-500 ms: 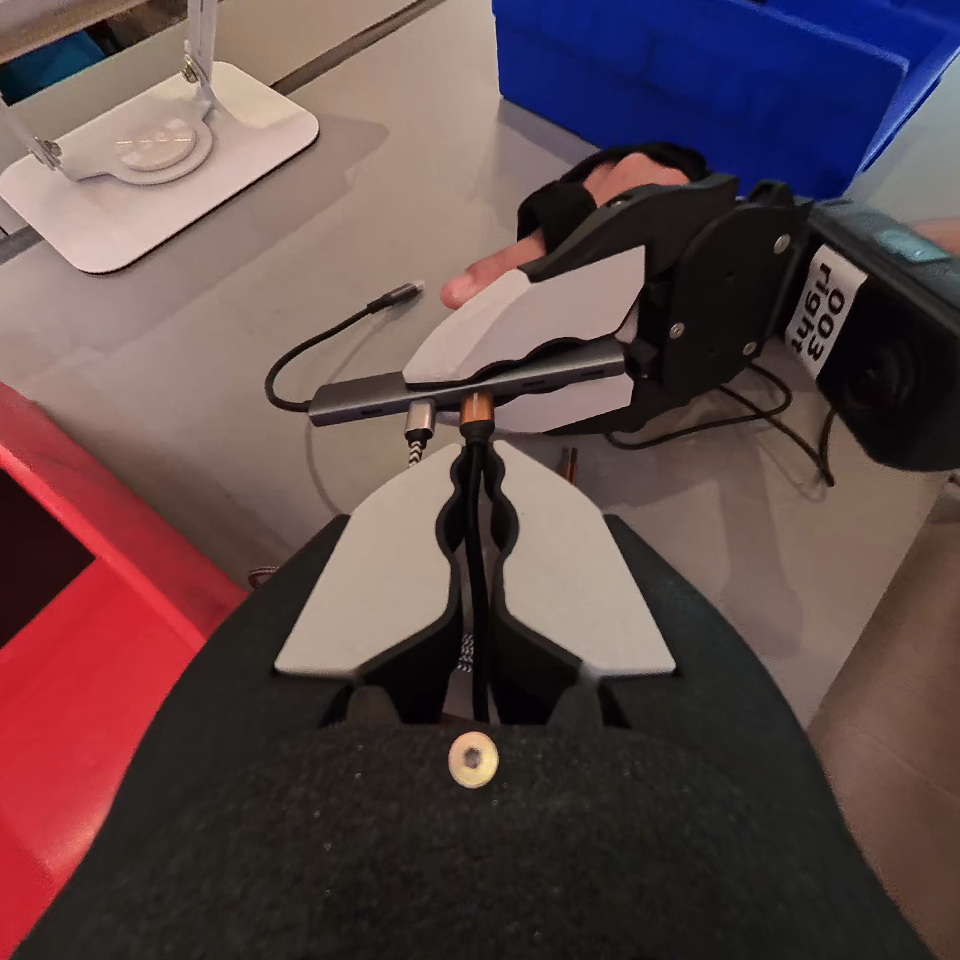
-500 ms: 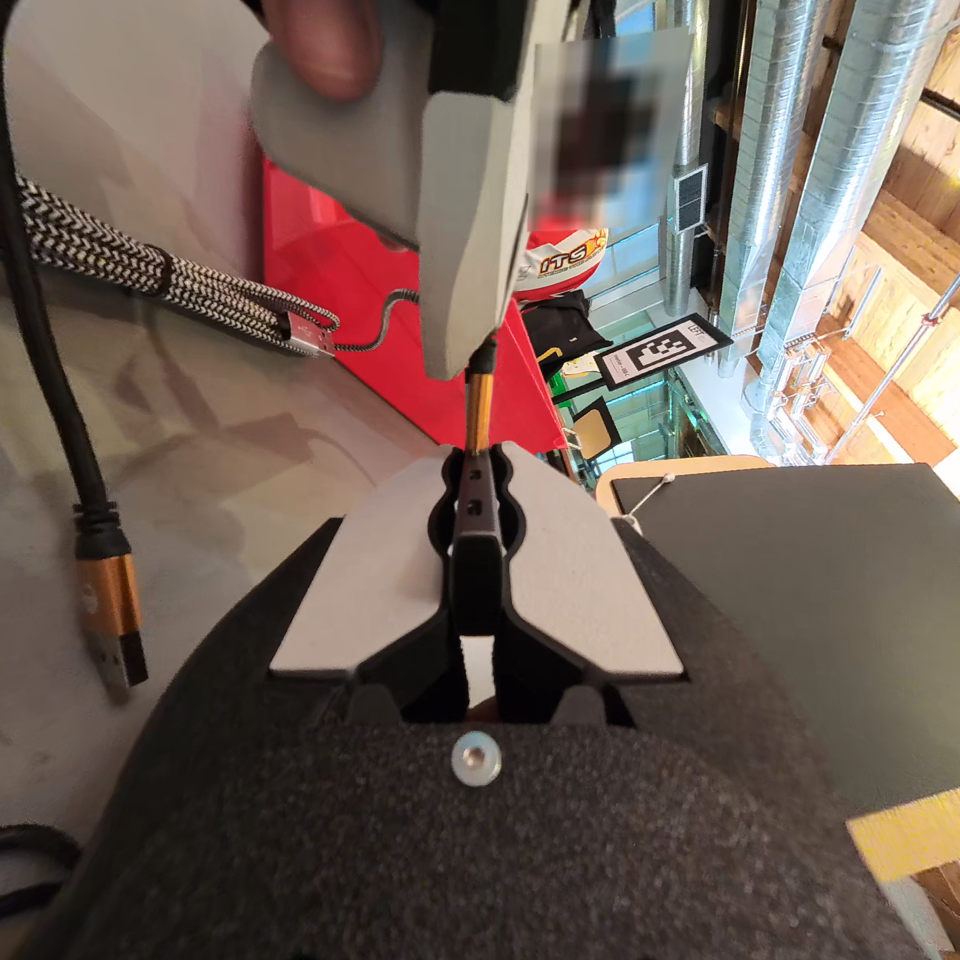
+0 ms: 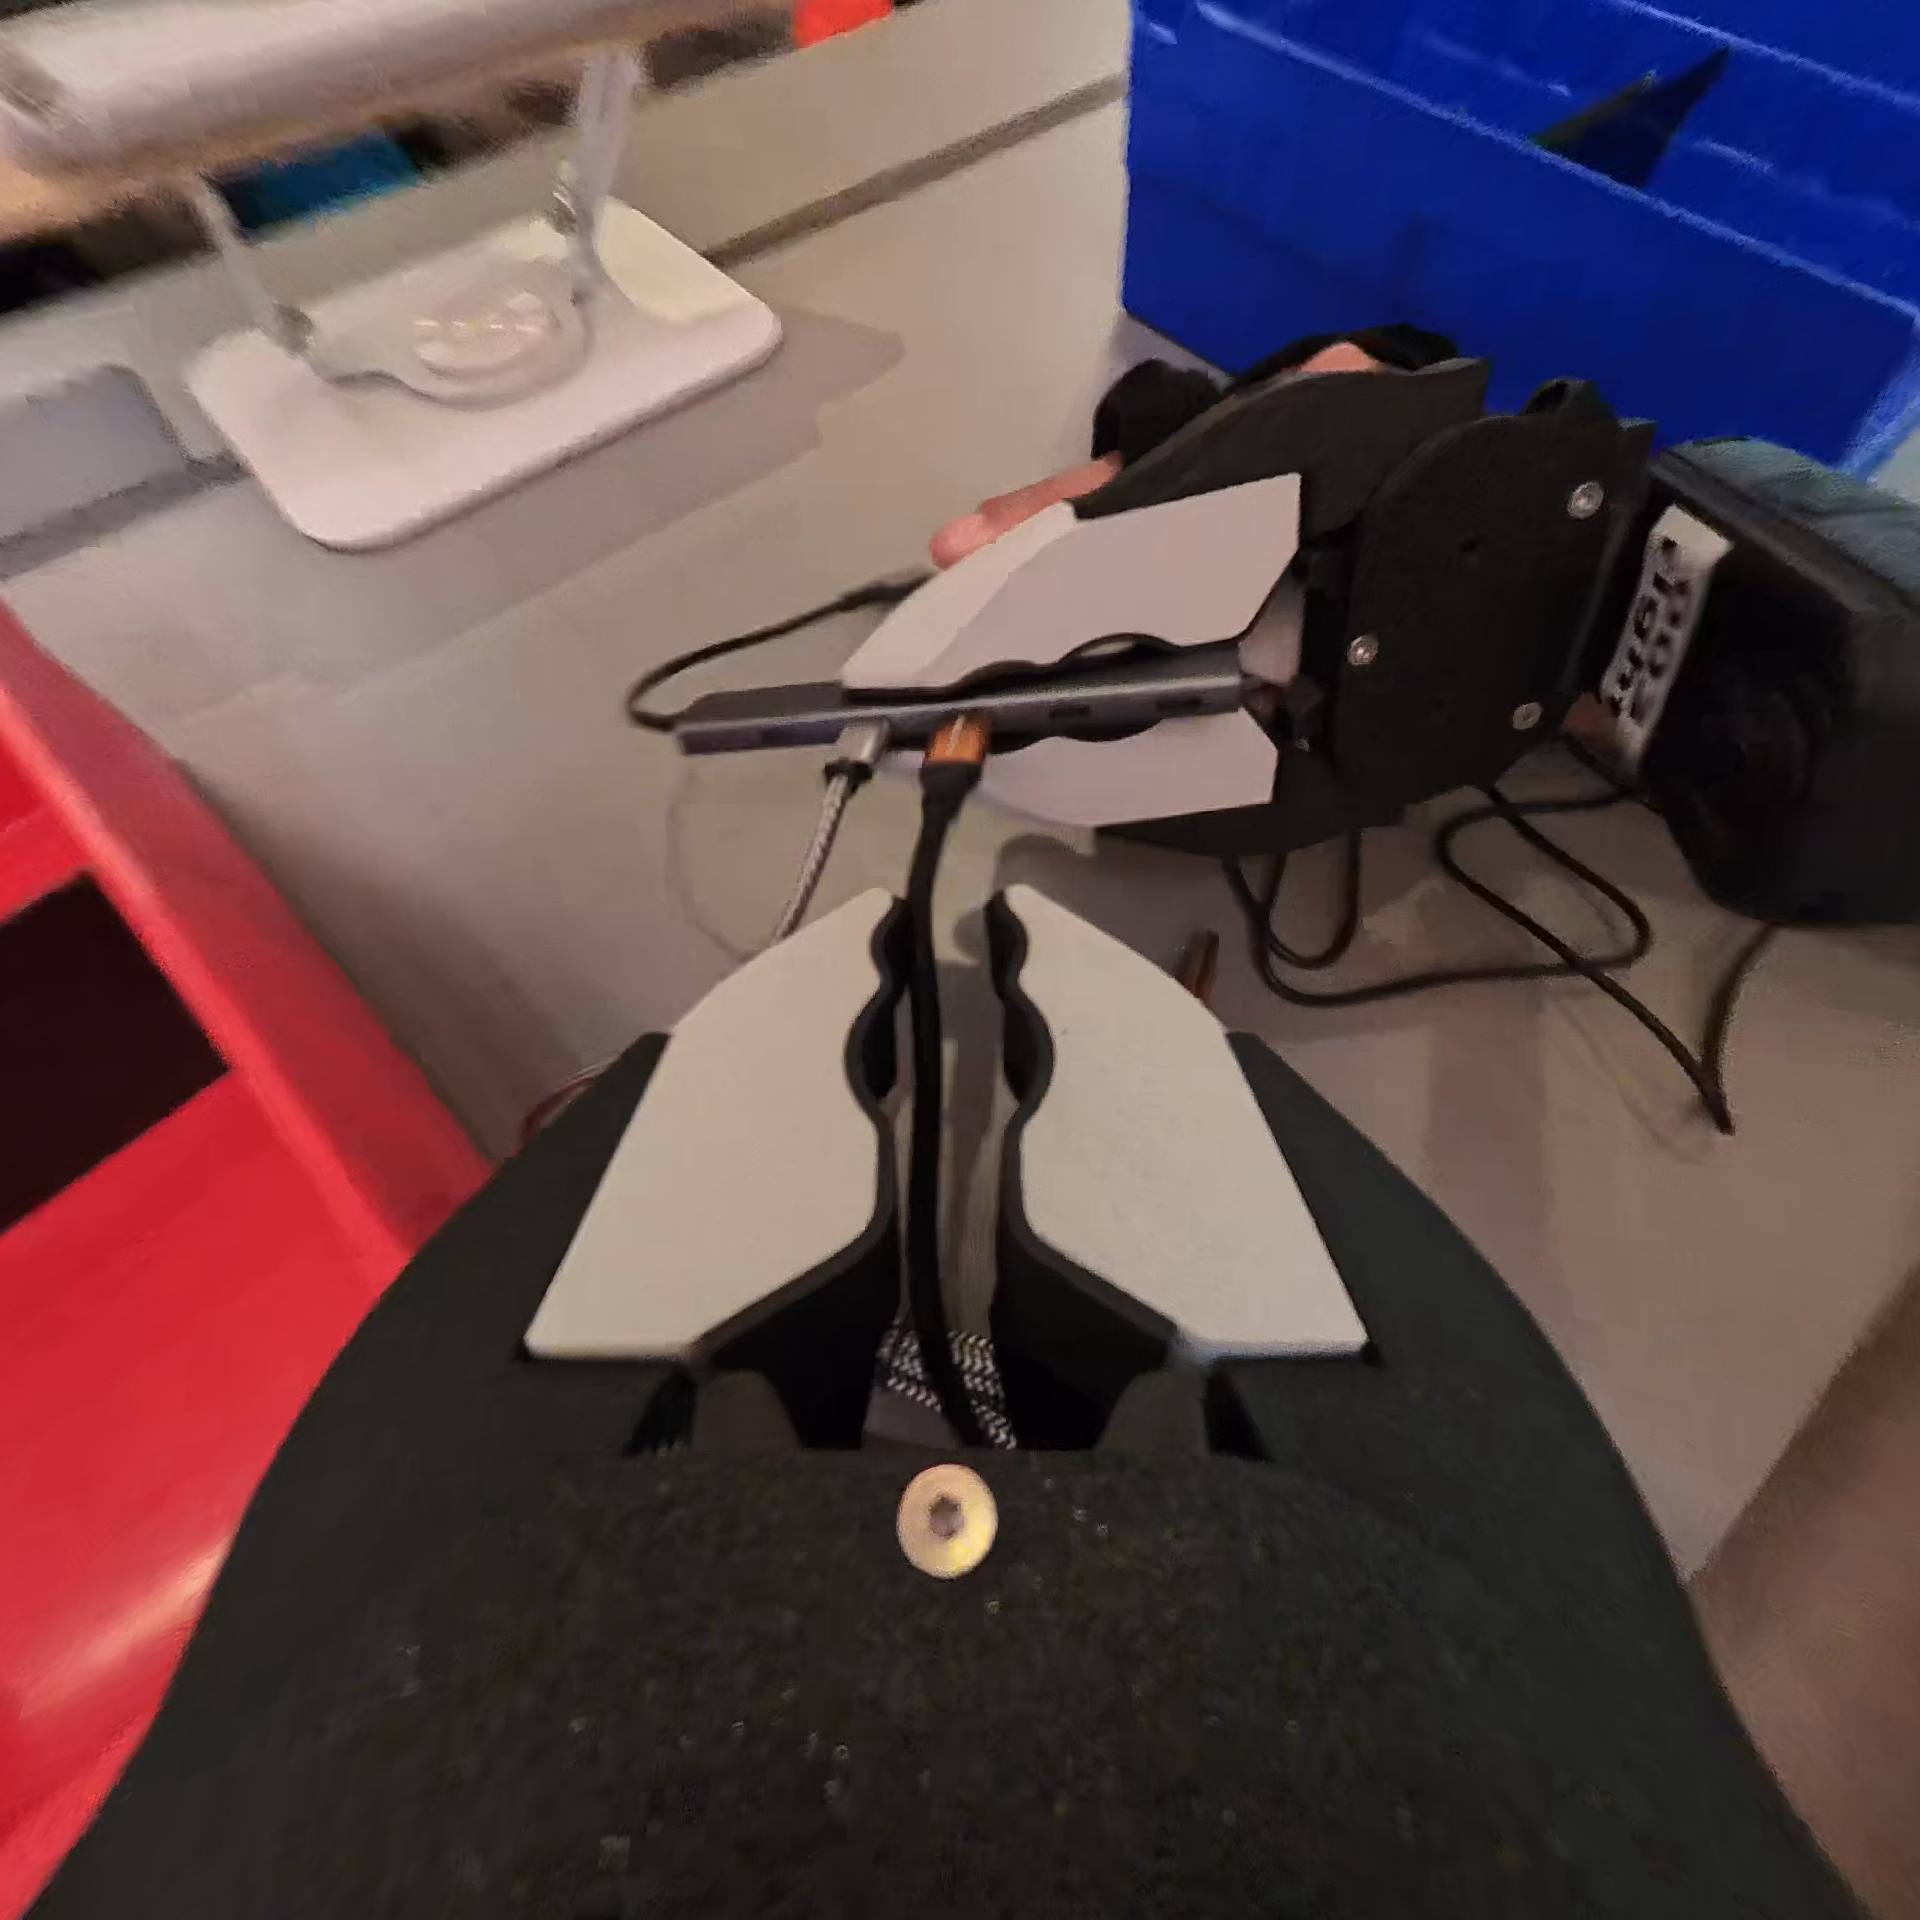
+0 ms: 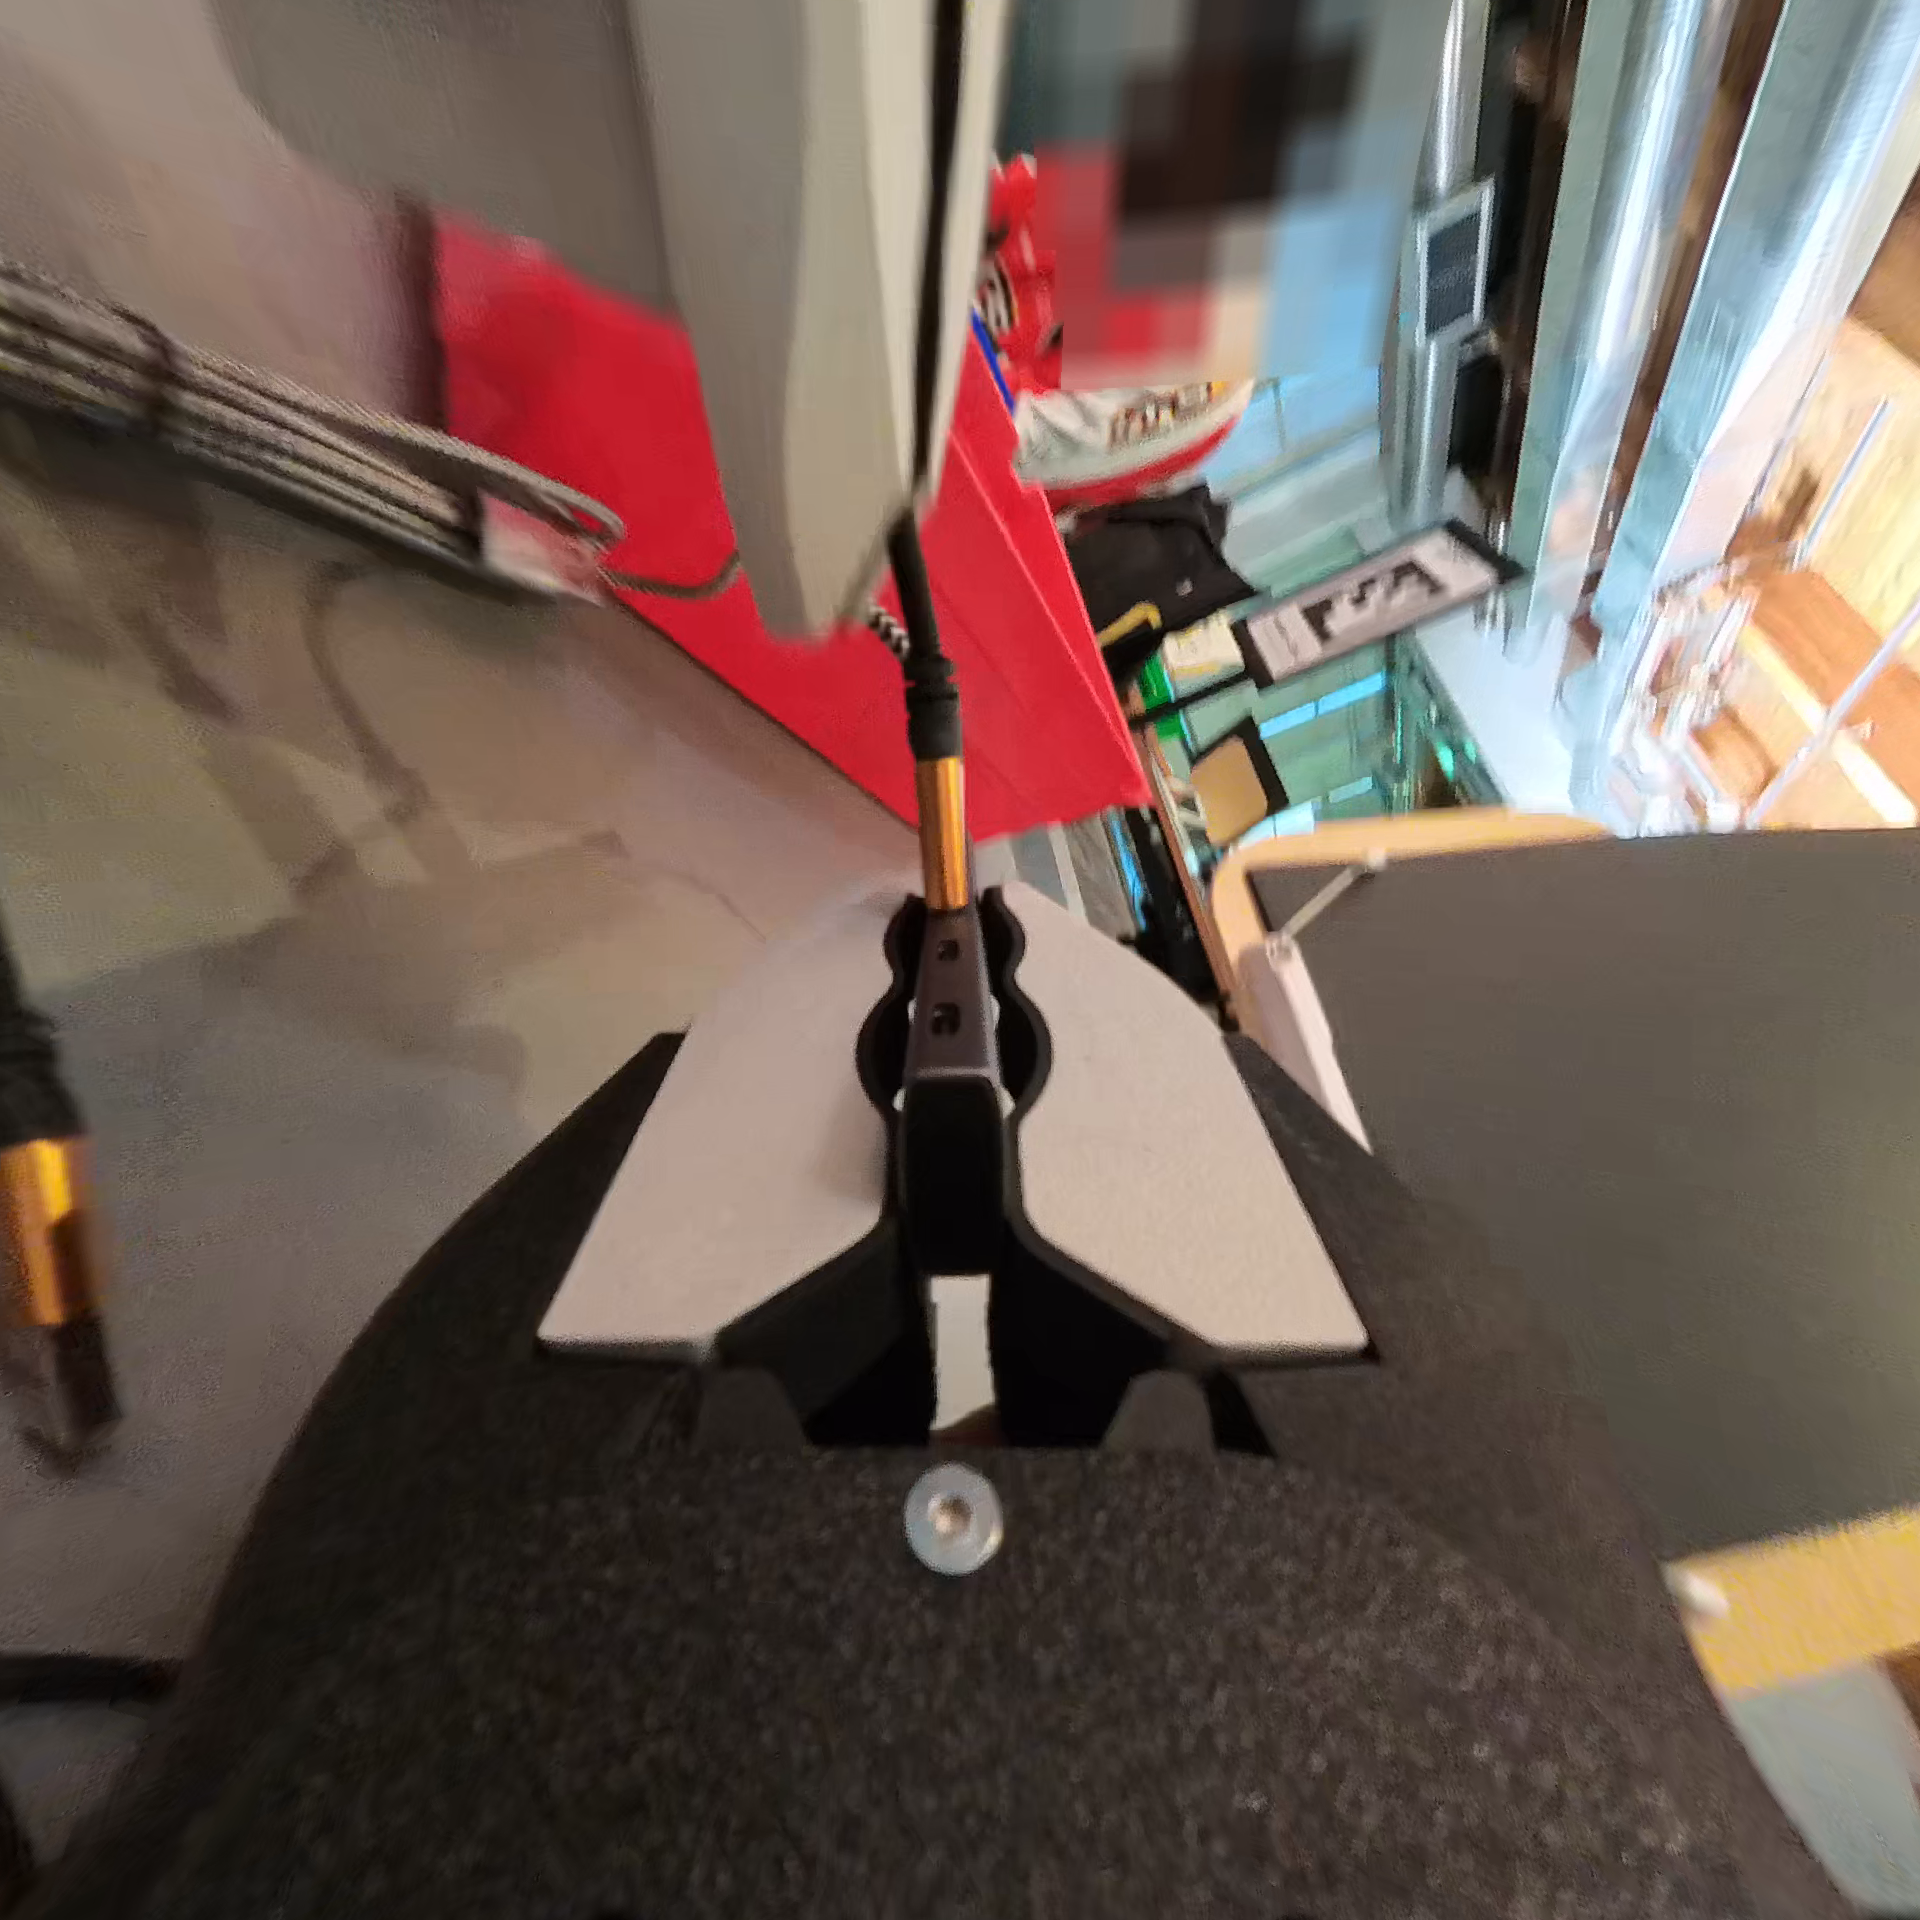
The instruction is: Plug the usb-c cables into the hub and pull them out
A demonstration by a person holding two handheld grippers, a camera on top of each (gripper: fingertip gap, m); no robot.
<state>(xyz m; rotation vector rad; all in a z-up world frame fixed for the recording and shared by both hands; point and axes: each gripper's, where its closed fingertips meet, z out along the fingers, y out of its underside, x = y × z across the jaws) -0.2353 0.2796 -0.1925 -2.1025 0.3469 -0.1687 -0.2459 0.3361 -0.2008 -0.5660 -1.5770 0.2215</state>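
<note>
USB-C hub, slim grey metal bar (image 3: 966,707): in the left wrist view I see it clamped flat between the pale pads of the right gripper (image 3: 1060,717), above the grey table (image 3: 499,790). Two plugs sit in its near edge: a silver braided cable (image 3: 847,764) and a black cable with an orange metal collar (image 3: 954,746). My left gripper (image 3: 940,914) has its fingers a narrow way apart; the black cable runs loosely through the gap, not pinched. Beside: red bin (image 3: 208,1039), blue bin (image 3: 1455,229), white stand base (image 3: 499,416).

Right wrist view: the hub (image 4: 951,1049) is end-on, held tight between my right gripper's fingers (image 4: 1143,1122); the orange collar (image 4: 943,831) rises from its far end. A second orange-collared plug (image 4: 47,1247) lies loose on the table at left. This view is blurred.

Step, as I judge it: both cables seated, insertion done; pulling out comes next. That calls for closing my left fingers on a plug body, then a straight pull while my right steadies the hub.

Change from half a second ago: my left fingers were shut on the black cable right at the collar; now they have parted and drawn back along it.
</note>
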